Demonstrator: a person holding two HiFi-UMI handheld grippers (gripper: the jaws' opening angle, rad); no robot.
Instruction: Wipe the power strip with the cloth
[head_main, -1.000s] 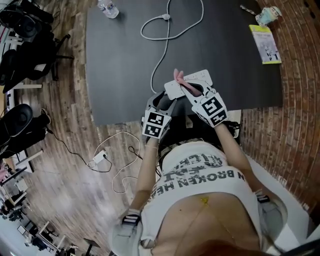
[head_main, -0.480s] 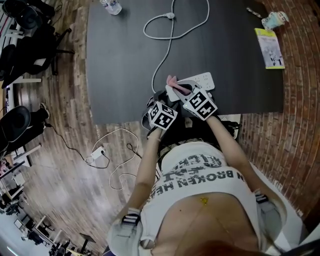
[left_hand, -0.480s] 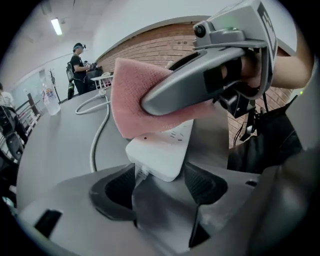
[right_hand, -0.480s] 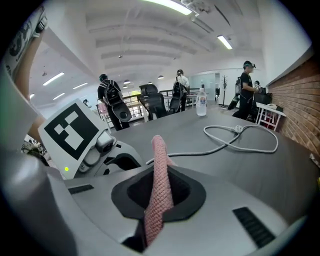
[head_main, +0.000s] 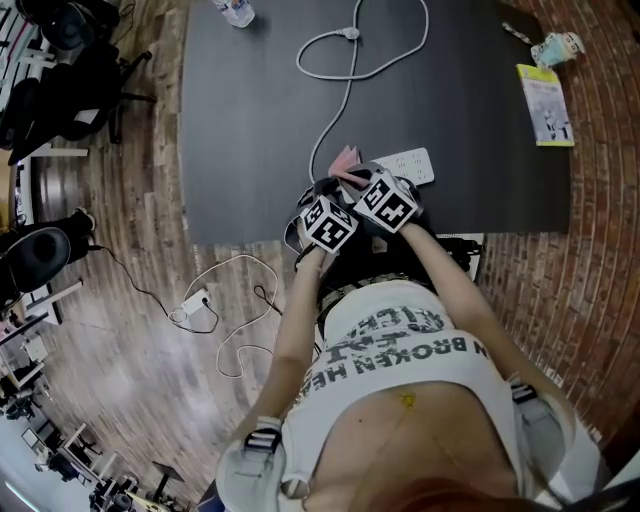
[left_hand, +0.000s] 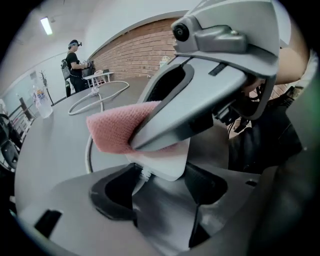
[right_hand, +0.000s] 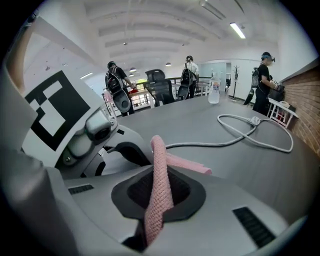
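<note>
The white power strip (head_main: 414, 162) lies near the front edge of the dark table (head_main: 250, 130). In the left gripper view its cable end (left_hand: 167, 164) sits between the wide jaws of my left gripper (left_hand: 160, 180), and the pads do not visibly press on it. In the head view my left gripper (head_main: 338, 195) is close beside my right gripper (head_main: 357, 176). The right gripper (right_hand: 159, 197) is shut on the pink cloth (right_hand: 160, 172). The cloth (left_hand: 117, 131) rests on top of the strip's end, under the right gripper's body (left_hand: 205, 95).
The strip's white cable (head_main: 340, 80) loops across the table's far half. A water bottle (head_main: 238, 10) stands at the far left corner; a booklet (head_main: 546, 105) and a small object (head_main: 557, 46) lie far right. Another power strip (head_main: 196, 306) lies on the wooden floor. People stand beyond the table.
Both grippers have drawn together at the strip's end. The left gripper came up and to the right, beside the right one. The cloth now lies over that end.
</note>
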